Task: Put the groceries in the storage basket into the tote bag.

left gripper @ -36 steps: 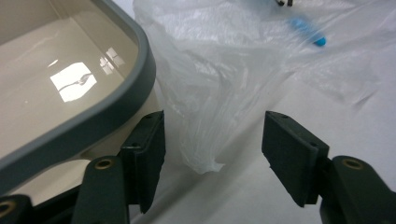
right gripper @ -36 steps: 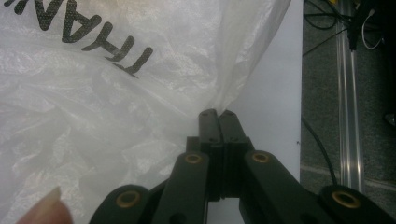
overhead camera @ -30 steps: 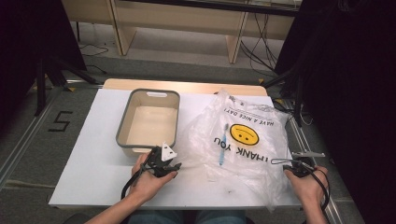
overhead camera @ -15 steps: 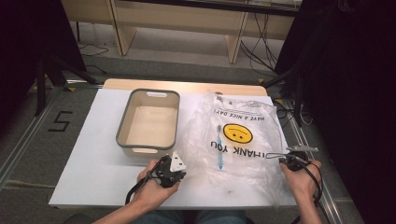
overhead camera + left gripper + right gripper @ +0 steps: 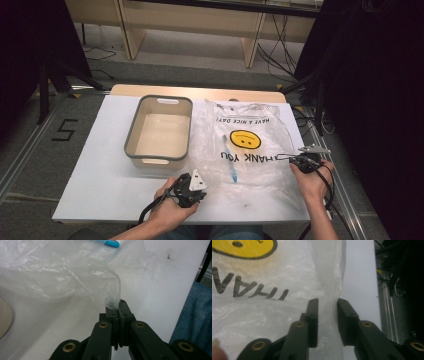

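A clear plastic bag with a yellow smiley and "THANK YOU" lies flat on the white table. A blue toothbrush lies inside it. My left gripper is at the bag's near left corner. In the left gripper view its jaws are shut on a pinch of the film. My right gripper is at the bag's right edge. Its jaws have just been opening and stand apart, with the bag's edge loose between them.
A grey-rimmed cream bin stands left of the bag, with nothing in it. The table's near edge runs just below both hands. Cables and dark stands lie beyond the right edge, and wooden furniture legs stand behind.
The left hand has drawn the bag's corner toward the near edge and slightly right. The right hand moved left and away. The right jaws have parted, and the bag now lies flatter.
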Demonstrator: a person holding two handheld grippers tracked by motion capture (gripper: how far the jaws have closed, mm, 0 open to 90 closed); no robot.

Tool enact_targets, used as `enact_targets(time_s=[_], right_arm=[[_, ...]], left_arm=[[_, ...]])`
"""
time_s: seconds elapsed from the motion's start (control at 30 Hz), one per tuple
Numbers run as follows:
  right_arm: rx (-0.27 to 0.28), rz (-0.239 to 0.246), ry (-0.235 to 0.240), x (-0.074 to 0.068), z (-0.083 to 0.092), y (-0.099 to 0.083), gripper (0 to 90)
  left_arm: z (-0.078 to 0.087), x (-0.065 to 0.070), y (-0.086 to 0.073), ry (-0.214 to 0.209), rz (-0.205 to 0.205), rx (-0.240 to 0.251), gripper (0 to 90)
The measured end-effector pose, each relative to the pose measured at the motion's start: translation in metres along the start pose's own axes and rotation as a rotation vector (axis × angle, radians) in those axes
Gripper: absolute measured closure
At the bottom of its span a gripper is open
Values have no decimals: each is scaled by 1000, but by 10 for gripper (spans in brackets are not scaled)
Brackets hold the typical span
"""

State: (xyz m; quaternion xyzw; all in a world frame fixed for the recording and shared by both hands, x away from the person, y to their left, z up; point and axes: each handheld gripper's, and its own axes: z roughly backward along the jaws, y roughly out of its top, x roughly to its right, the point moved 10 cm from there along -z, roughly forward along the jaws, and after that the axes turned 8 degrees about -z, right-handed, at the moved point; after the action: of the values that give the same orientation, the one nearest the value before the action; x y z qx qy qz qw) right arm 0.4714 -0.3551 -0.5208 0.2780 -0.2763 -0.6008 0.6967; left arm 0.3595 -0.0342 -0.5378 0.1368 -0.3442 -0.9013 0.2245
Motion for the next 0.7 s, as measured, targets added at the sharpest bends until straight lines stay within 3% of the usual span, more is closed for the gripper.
enact_targets(time_s=[0.17,0.3,0.43,0.6,0.7], right_arm=[[80,-4,-3,1,24,13,594],[106,4,7,1,41,15,549],[109,-20,32,4,48,12,522],[84,-31,91,-4,50,-2,515],[76,-19,104,-10,51,-7,512]], left_arm=[[-3,-6,2,13,8,3,891],[-6,-12,5,27,19,6,890],[-10,-17,6,37,24,0,890],[-14,-22,4,50,33,-1,886],[-10,-21,4,52,32,6,845]])
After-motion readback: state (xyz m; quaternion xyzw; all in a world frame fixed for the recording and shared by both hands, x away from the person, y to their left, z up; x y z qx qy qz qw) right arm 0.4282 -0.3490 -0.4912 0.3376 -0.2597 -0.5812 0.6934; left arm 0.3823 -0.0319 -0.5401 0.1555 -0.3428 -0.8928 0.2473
